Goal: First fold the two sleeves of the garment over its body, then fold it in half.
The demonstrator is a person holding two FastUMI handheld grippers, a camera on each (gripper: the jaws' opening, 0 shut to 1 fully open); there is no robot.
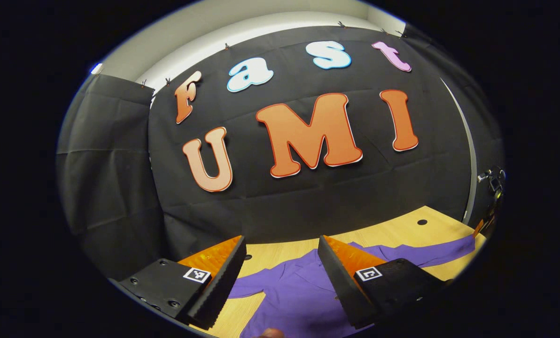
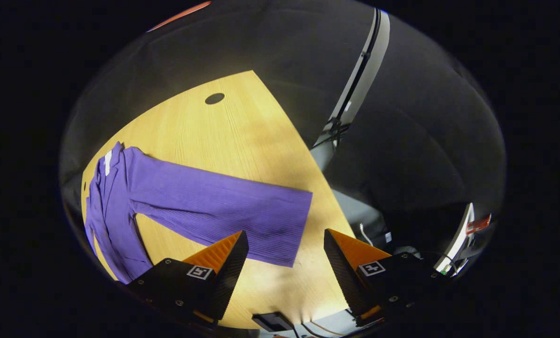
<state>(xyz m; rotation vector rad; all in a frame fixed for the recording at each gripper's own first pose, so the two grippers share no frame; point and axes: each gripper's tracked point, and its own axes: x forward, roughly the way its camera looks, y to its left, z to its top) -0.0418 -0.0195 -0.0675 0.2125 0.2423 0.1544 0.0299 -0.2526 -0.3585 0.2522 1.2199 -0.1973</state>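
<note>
A purple long-sleeved garment (image 1: 299, 295) lies flat on the wooden table (image 1: 402, 230). In the left gripper view my left gripper (image 1: 280, 263) hangs open above the garment's upper body, with one sleeve (image 1: 430, 253) stretching off to the right. In the right gripper view the garment's body (image 2: 108, 206) lies at the left and a long sleeve (image 2: 223, 206) reaches toward me. Its cuff end lies just ahead of my right gripper (image 2: 284, 256), which is open with nothing between its fingers.
The table (image 2: 242, 136) has a small dark round hole (image 2: 214, 98) near its far side and its right edge (image 2: 308, 155) drops off to a dark floor. A white post (image 2: 355, 89) and some equipment (image 2: 463, 239) stand beyond that edge. Black cloth walls the booth.
</note>
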